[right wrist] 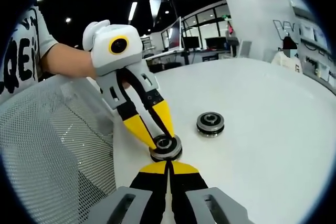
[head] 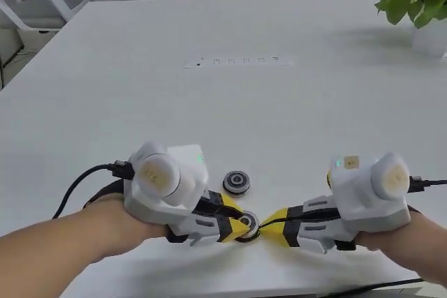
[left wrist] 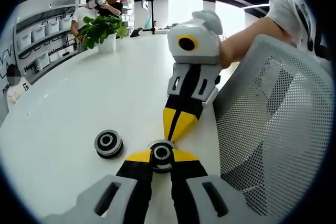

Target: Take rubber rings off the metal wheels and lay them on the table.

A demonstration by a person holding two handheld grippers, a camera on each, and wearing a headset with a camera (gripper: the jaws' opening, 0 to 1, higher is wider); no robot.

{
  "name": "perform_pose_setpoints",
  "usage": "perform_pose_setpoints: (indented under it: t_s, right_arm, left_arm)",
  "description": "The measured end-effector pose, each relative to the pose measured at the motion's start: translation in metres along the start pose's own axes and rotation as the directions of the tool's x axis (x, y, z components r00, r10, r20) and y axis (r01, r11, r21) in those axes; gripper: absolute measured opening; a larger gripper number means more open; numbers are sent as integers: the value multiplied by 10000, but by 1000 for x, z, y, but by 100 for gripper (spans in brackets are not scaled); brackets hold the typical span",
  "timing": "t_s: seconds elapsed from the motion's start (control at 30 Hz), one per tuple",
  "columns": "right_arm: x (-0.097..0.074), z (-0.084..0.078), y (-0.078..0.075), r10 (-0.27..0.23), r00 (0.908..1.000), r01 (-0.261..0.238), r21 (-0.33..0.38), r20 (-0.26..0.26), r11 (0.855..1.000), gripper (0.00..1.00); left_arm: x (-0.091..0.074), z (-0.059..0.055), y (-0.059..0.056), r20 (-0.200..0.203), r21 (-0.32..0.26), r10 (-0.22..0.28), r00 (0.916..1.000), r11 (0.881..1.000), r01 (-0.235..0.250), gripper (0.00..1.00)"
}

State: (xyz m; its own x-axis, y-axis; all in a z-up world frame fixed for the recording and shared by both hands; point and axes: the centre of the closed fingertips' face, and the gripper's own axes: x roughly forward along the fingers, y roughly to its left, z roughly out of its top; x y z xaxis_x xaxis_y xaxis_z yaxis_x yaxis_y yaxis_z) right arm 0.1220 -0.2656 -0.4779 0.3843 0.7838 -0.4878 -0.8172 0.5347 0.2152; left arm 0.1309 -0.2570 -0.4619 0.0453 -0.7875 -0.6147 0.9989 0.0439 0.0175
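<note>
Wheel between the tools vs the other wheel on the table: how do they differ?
The near wheel is clamped in the left tool's jaws, with the right tool's closed tip against its rim; the far wheel lies free, touched by nothing. The near wheel sits close to the table edge; the far wheel lies further in. Shared: both lie flat, with a dark outer band around a metal hub.

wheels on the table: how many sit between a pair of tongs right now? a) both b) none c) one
c: the near wheel sits between the left tongs, at their yellow tips, while the far wheel lies free on the table.
</note>
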Motion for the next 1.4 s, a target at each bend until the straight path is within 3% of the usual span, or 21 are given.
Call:
perform_pose_setpoints:
  t_s: [0.23, 0.43, 0.9, 1.4]
  right_arm:
    - [-6, 7, -6, -319, 9961, 167, 1781, 828, 9839, 0]
    - [-5, 12, -6, -455, 9928, 174, 2424, 1107, 9700, 0]
    - [-6, 15, -3, -588, 9900, 221, 2709, 1284, 9624, 0]
    - [-2, 20, 5, -242, 9891, -127, 2477, 1452, 9688, 0]
  left_arm:
    - [0, 0, 0, -59, -6, 64, 10000, 10000, -64, 7]
    - [0, 0, 0, -149, 19, 175, 9997, 9998, -175, 7]
    - [1, 0, 1, -368, -13, 396, 9985, 9992, -397, 6]
    - [0, 0, 1, -473, 36, 383, 9981, 9993, -382, 6]
